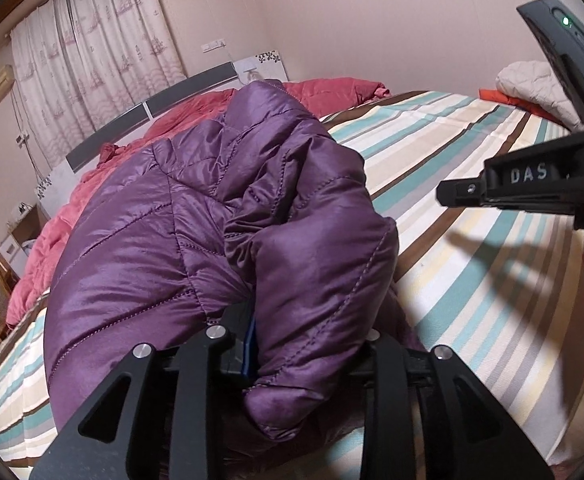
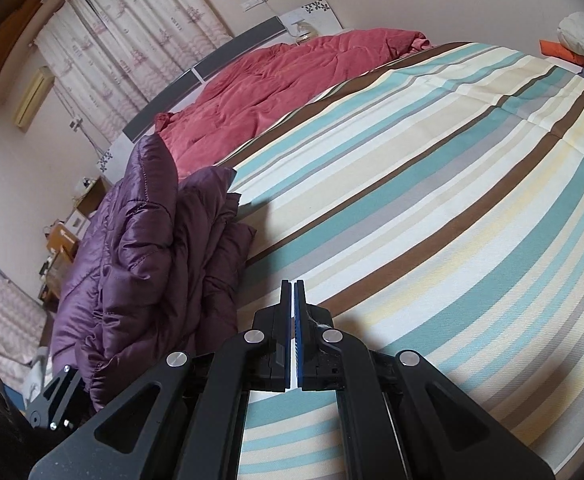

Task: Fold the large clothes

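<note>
Left gripper (image 1: 312,344) has a fold of the purple jacket (image 1: 196,216) bunched between its fingers, though whether the pads bite I cannot tell. Right gripper (image 2: 294,292) is clenched on nothing, angled down over the striped bed (image 2: 432,200). Jacket lies heaped at the bed's left — puffy, light, slick, likely to slip; a stitched hem or cuff looks the surest hold.

Closed right claw (image 2: 294,286), purple jacket (image 2: 148,248), striped sheet (image 2: 432,200)

A home bedroom is showing: a wide striped-sheeted bed (image 2: 432,184), a crumpled red quilt (image 2: 276,80) (far side), patterned white curtains (image 2: 140,28) hanging left.
</note>
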Demonstrator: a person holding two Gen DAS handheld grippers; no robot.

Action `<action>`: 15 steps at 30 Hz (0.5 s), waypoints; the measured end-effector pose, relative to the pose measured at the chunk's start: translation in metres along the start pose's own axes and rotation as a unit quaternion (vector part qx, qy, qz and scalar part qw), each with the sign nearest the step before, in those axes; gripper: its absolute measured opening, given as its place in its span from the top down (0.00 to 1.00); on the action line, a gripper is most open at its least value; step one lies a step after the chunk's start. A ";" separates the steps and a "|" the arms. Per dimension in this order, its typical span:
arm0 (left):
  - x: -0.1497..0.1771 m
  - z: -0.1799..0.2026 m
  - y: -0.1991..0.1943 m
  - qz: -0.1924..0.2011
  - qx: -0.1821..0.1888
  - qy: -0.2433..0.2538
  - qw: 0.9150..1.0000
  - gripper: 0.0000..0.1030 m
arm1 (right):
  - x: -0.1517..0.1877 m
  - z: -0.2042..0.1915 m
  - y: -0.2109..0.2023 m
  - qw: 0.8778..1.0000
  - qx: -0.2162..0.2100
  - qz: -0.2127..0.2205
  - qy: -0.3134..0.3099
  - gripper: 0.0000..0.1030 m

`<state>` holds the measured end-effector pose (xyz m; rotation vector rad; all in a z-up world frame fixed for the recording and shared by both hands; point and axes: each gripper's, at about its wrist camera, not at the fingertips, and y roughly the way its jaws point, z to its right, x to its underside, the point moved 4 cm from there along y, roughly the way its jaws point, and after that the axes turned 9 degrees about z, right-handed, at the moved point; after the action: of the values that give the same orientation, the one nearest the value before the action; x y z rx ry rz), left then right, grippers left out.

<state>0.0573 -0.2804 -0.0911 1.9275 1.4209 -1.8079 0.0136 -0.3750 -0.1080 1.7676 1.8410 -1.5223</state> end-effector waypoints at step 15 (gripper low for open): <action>-0.027 -0.021 -0.084 0.111 0.081 -0.093 0.986 0.31 | -0.005 -0.004 -0.007 1.000 0.008 0.005 -0.019 0.99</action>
<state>0.0189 -0.2354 -0.0230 1.8437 0.9875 -1.9857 0.0110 -0.3740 -0.0985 1.7388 1.8056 -1.5601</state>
